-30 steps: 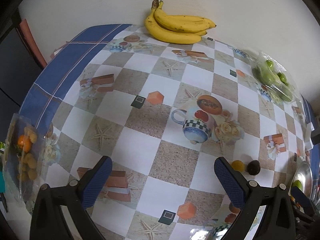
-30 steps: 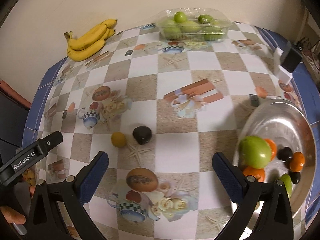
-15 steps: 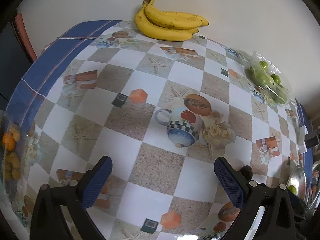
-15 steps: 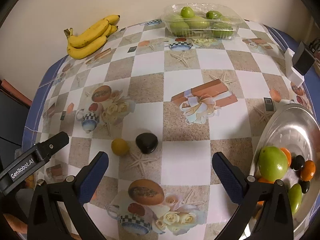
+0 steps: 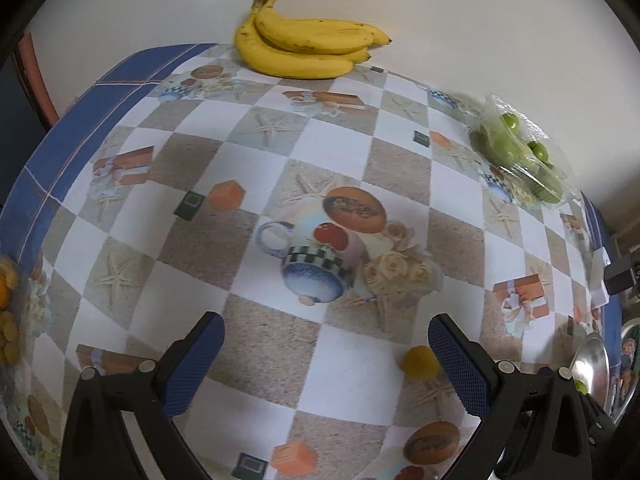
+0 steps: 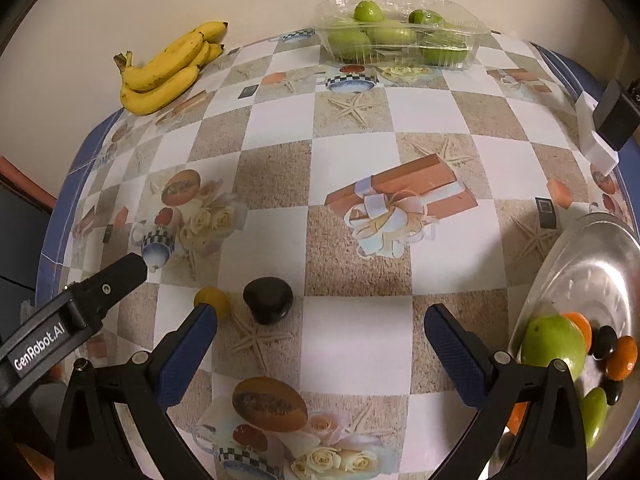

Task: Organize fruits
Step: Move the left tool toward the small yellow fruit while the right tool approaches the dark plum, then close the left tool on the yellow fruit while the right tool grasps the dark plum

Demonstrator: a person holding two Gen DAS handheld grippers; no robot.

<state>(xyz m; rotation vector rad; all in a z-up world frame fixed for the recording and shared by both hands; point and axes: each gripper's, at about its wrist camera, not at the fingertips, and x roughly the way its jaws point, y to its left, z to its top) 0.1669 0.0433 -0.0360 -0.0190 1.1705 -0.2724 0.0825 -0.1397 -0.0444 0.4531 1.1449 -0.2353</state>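
A small yellow fruit (image 6: 212, 300) and a dark fruit (image 6: 268, 300) lie side by side on the patterned tablecloth, just ahead of my open right gripper (image 6: 320, 348), near its left finger. The yellow fruit (image 5: 420, 362) also shows in the left wrist view, next to the right finger of my open left gripper (image 5: 326, 356); the dark fruit is hidden there. A metal plate (image 6: 592, 264) at the right holds a green apple (image 6: 554, 346), orange, dark and green fruits. The left gripper's finger (image 6: 104, 288) shows in the right wrist view.
A bunch of bananas (image 5: 304, 48) lies at the back by the wall, also in the right wrist view (image 6: 168, 70). A clear plastic box of green fruits (image 6: 400, 34) stands at the back right. A black and white block (image 6: 604, 124) sits on the right edge. A packet of small fruits (image 5: 8, 320) lies far left.
Both grippers have moved forward and lower over the table. The yellow and dark fruits now lie closer to the right gripper's left finger, and the yellow fruit sits by the left gripper's right finger.
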